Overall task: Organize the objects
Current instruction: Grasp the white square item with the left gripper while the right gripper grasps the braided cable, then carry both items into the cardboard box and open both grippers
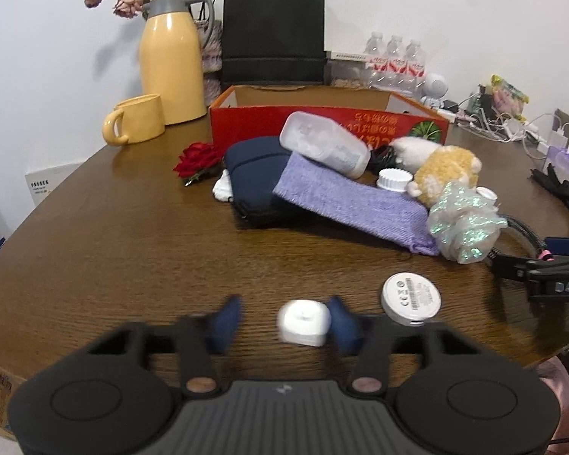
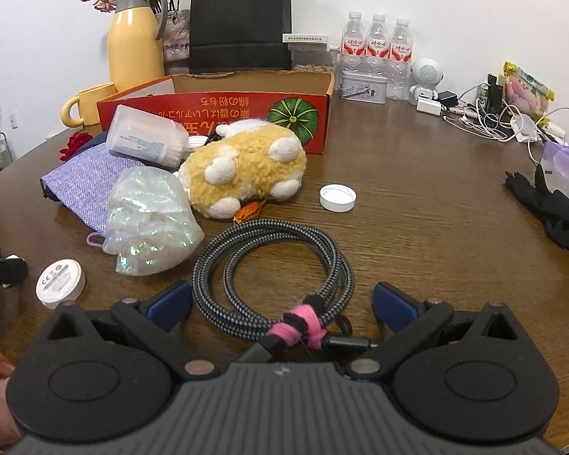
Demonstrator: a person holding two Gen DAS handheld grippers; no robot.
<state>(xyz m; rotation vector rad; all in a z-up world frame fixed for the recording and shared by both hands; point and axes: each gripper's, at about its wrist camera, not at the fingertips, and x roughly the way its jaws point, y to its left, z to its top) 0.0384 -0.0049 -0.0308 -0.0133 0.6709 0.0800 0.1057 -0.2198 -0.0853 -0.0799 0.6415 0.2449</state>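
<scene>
Left gripper point(image 1: 284, 320) isn't clamped on the small white block point(image 1: 303, 322) yet (only one pad touches); center it first. Right gripper point(image 2: 282, 299), jaws wide, straddles the braided cable point(image 2: 273, 265) on the table point(image 2: 417, 227).

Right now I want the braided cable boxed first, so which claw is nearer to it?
Right. The right claw stands open astride the cable, near its pink tie. The left claw is off to the side, around a small white block.

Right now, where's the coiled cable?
In the right wrist view, the cable lies on the table between the open right gripper fingers, just below the plush toy.
</scene>
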